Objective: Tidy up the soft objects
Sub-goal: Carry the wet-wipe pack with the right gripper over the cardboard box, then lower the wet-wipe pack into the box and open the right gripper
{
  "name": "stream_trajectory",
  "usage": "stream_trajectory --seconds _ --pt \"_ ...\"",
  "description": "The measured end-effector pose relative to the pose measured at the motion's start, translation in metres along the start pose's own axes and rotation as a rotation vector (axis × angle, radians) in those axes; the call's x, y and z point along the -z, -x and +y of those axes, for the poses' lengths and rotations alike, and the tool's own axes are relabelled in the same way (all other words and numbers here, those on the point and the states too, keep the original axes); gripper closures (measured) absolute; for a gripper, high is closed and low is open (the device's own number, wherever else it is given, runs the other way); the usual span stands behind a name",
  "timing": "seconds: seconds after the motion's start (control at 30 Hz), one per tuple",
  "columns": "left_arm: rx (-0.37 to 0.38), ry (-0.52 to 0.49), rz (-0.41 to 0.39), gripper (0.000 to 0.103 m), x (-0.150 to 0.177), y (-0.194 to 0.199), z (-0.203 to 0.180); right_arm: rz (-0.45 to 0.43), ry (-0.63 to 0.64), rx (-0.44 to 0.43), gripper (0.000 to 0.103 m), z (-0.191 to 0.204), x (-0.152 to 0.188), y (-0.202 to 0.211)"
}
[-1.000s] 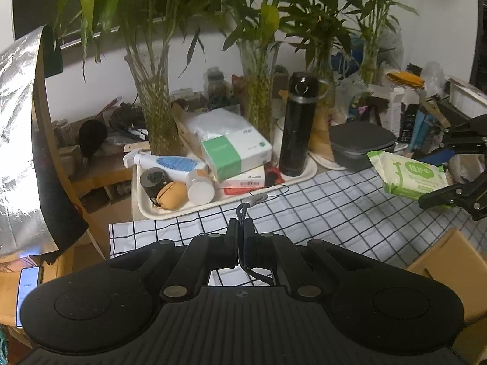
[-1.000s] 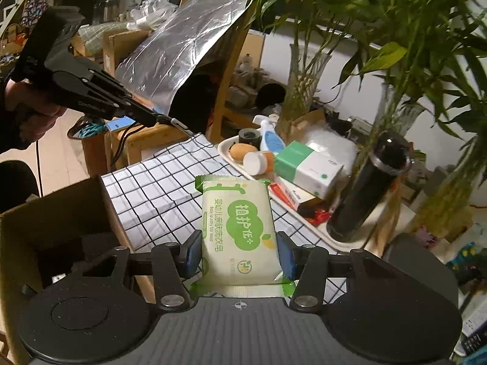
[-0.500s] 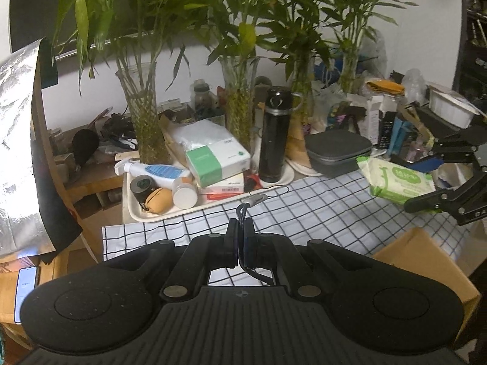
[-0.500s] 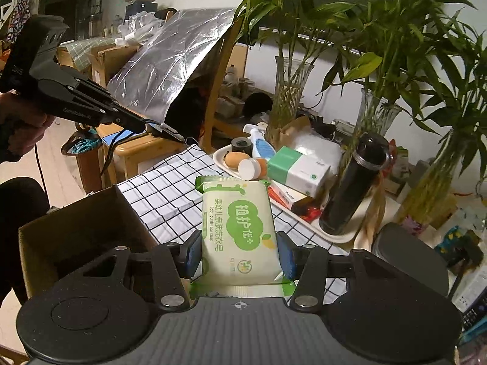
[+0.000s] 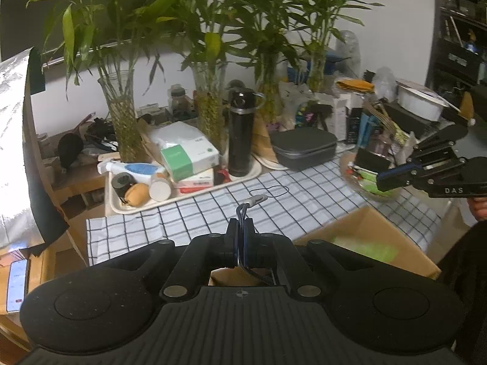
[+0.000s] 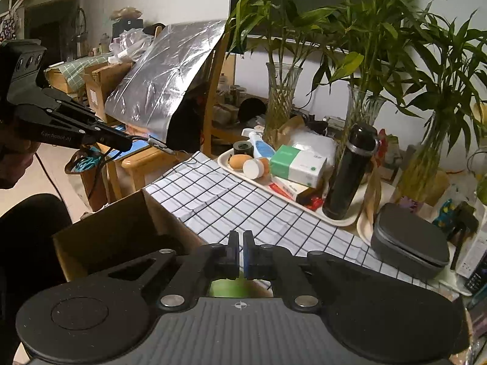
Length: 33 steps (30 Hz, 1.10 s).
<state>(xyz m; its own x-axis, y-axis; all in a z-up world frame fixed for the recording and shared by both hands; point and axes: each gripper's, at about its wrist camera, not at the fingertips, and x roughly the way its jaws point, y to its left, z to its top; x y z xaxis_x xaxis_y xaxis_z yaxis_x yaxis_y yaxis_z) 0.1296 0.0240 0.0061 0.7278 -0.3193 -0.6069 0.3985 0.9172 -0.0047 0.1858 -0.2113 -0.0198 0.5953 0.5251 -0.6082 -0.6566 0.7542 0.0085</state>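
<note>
In the left wrist view, the left hand-held gripper (image 5: 241, 228) sits at lower centre, its jaws clamped on a thin dark braided cable (image 5: 242, 213) whose silver plug (image 5: 257, 199) pokes out above the fingertips, over the bench (image 5: 304, 200) with its white, black-checked cloth. At lower right is an open brown cardboard box (image 5: 365, 228), and inside it lies a blurred pale green soft pack (image 5: 365, 248). The right hand-held gripper (image 5: 385, 181) shows at the right edge of that frame. In the right wrist view its jaws have just been closing and now stand nearly together with nothing between them, the green pack (image 6: 226, 287) showing below them. A cream tray (image 5: 194, 193) of bottles and boxes sits left of centre, with a tall black flask (image 5: 240, 130) standing on it.
</note>
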Motion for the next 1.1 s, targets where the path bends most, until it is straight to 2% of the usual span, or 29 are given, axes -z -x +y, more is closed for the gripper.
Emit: stream_trajectory --seconds 0.57,0.97,1.03,1.07,1.1 --pt "0.048 0.002 0.02 0.1 0.026 0.012 -0.021 0.066 -0.009 -0.015 0.098 0.029 0.036 0.019" --pt "0.053 0.004 0.022 0.1 0.028 0.014 -0.023 0.071 -0.028 -0.024 0.098 0.035 0.043 0.022" --pt "0.052 0.004 0.022 0.1 0.028 0.014 -0.023 0.069 -0.029 -0.028 0.097 0.034 0.043 0.022" --pt "0.052 0.004 0.022 0.1 0.028 0.014 -0.023 0.068 -0.029 -0.029 0.094 0.035 0.043 0.023" --pt "0.052 0.004 0.022 0.1 0.028 0.014 -0.023 0.066 -0.026 -0.028 0.086 0.034 0.043 0.023"
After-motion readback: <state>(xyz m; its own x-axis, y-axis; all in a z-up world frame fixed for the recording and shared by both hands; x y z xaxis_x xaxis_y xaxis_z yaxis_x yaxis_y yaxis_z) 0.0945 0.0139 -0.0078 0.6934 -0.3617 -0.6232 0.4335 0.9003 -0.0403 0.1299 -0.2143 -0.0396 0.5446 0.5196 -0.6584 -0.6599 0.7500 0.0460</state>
